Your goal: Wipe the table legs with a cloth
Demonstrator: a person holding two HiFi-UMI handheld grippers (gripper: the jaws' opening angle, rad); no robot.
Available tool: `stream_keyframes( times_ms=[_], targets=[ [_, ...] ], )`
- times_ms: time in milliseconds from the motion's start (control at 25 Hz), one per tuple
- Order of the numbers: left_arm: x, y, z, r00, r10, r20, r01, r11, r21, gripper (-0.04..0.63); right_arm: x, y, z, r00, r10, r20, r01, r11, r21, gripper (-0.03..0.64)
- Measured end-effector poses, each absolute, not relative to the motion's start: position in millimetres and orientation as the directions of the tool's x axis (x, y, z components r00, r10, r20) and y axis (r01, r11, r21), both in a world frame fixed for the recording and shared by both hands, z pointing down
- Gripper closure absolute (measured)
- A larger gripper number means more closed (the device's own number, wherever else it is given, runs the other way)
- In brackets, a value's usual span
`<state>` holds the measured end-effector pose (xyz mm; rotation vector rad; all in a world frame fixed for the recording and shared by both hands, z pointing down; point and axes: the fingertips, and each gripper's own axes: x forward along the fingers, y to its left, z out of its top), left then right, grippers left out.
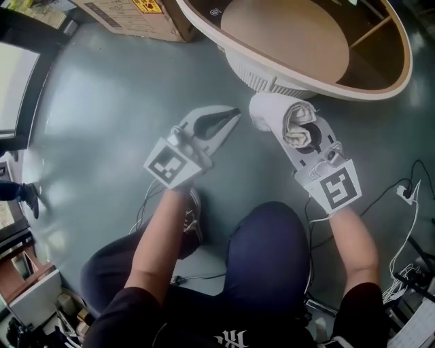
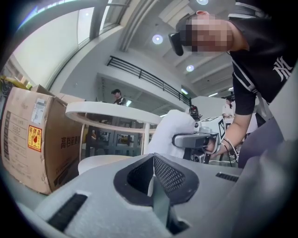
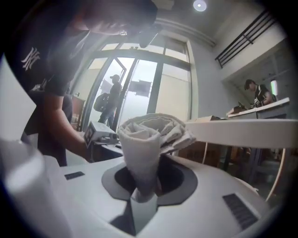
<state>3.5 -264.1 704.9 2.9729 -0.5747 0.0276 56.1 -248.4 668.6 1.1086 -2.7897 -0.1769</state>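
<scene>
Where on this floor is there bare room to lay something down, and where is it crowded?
The widest bare patch is the grey floor between the cardboard box and the left gripper. A narrower gap lies between that gripper and the cloth, below the table base. Cables crowd the right edge.

We see a smooth grey-green floor (image 1: 95, 115) carrying everything here. A cardboard box (image 1: 139, 17) stands on it at the top edge, and near that box sits the white ribbed base (image 1: 262, 76) of the round table. Loose cables (image 1: 411, 204) trail across the floor at the right, and a person's shoe (image 1: 194, 217) rests on it near the middle.
</scene>
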Motion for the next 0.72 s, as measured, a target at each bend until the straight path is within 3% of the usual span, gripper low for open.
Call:
stream_keyframes(
  times_ms=[280,720],
  targets=[
    [10,-262,688,0.936,-0.352,0.016,-0.352,-0.934,0.063,0.589,56,-273,639,-0.666,-0.745,0.020,-0.739,0.664,0.119,0.543],
    [0,-267,707,0.933,-0.360,0.021,-0.360,-0.928,0.098,0.591,67,-292,750,-0.628,-0.757,0.181,-0.767,0.642,0.025,0.545]
  ],
)
